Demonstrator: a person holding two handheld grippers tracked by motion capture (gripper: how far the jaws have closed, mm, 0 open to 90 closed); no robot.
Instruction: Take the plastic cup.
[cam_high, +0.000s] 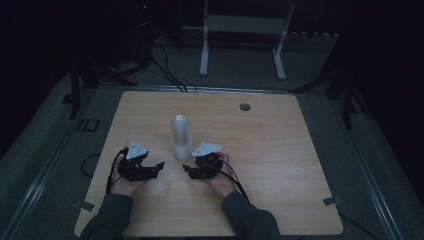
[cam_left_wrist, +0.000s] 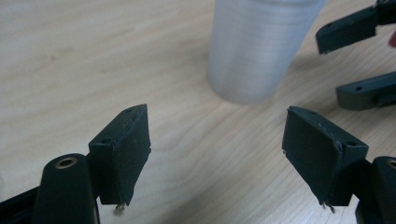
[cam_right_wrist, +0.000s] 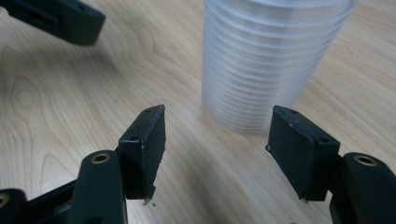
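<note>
A stack of clear plastic cups (cam_high: 181, 137) stands upside down on the wooden table (cam_high: 280, 165), a little left of centre. My left gripper (cam_high: 156, 170) rests on the table to the stack's front left, open, jaws pointing right. My right gripper (cam_high: 189, 171) lies to the stack's front right, jaws pointing left, also open with nothing between them. In the left gripper view the jaws (cam_left_wrist: 215, 114) stand wide apart with the cups (cam_left_wrist: 259, 46) just beyond them. The right gripper view has its jaws (cam_right_wrist: 217, 112) apart, short of the cups (cam_right_wrist: 275, 60). The two grippers face each other.
A round cable hole (cam_high: 244, 106) sits near the table's far edge. Behind the table stands a white frame (cam_high: 245, 30), with black cables (cam_high: 167, 75) on the dark floor. Bare wood stretches to the right of the hands.
</note>
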